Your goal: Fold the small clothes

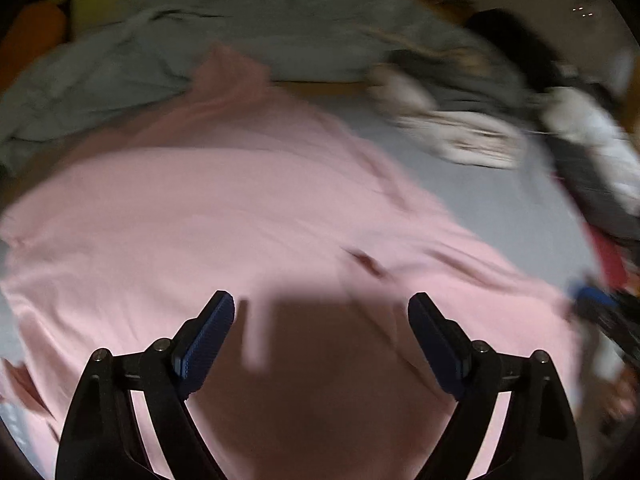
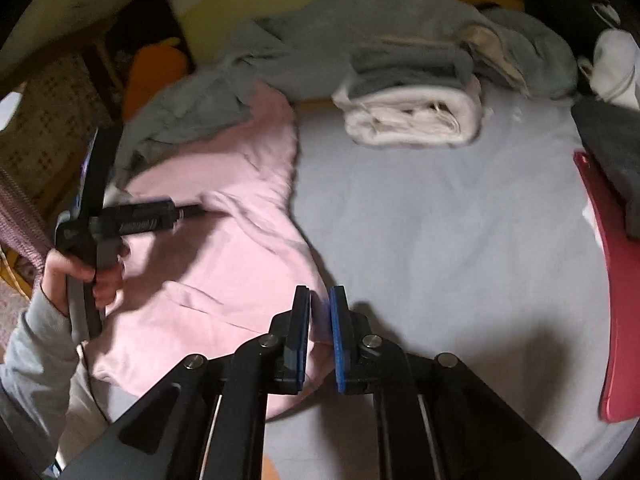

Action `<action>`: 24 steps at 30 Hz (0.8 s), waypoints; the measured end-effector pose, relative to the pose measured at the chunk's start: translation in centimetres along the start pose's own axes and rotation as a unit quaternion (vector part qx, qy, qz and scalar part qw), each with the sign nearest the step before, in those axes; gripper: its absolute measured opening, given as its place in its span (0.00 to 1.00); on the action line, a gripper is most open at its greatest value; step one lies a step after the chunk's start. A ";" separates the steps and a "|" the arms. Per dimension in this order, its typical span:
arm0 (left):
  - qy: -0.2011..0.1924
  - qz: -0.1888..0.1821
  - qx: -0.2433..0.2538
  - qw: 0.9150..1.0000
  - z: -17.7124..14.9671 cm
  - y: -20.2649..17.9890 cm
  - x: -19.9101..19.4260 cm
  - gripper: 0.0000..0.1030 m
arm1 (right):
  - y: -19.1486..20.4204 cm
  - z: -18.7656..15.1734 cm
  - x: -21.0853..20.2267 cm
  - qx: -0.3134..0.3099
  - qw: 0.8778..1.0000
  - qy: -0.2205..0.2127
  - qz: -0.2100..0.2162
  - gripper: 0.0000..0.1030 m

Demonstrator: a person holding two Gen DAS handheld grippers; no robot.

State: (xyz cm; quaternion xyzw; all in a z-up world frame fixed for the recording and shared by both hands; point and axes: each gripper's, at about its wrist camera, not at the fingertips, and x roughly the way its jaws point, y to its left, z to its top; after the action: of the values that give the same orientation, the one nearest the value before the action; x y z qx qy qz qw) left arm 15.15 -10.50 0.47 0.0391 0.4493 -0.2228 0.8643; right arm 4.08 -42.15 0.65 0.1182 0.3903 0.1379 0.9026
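Right tool [image 2: 320, 300] is pinching the soft, light pink shirt [image 2: 224, 272] at its near edge, probably; left tool [image 1: 321, 306] is hanging spread above it.

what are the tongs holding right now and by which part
The right tongs pinch the pink garment at its near right edge. The left tongs stand open above it, holding nothing.

pale bed sheet [image 2: 420, 220]; pink garment [image 2: 224, 272], folded white cloth [image 2: 416, 116], grey clothes [image 2: 360, 44]
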 end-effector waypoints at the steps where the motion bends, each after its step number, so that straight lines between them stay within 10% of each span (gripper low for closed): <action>1: -0.002 -0.012 0.004 1.000 -0.8 -0.6 -0.8 0.86 | 0.0 0.0 -0.3 0.001 1.000 -0.005 -0.002 0.30; 6: -0.009 -0.066 0.015 0.998 -3.7 -3.3 -3.1 0.84 | -0.1 0.3 -0.3 0.012 1.000 -0.007 -0.010 0.40; 10: -0.012 -0.090 0.001 0.996 -4.3 -5.0 -2.5 0.21 | 0.2 0.3 0.4 0.003 1.000 0.003 -0.028 0.40; 15: 0.006 -0.138 -0.053 0.989 -4.7 -5.3 -1.1 0.19 | 0.1 0.0 0.6 -0.002 1.000 0.006 -0.030 0.40; 24: -0.042 -0.086 -0.031 0.995 -7.2 -6.5 -4.2 0.01 | 0.6 -0.1 0.7 -0.015 0.999 0.008 -0.031 0.40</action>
State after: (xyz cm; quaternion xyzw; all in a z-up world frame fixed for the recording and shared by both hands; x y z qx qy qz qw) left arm 4.85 -12.96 0.34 -0.0355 0.4205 -0.2838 0.8610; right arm 4.41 -41.31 0.31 0.0917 0.3985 0.1165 0.9051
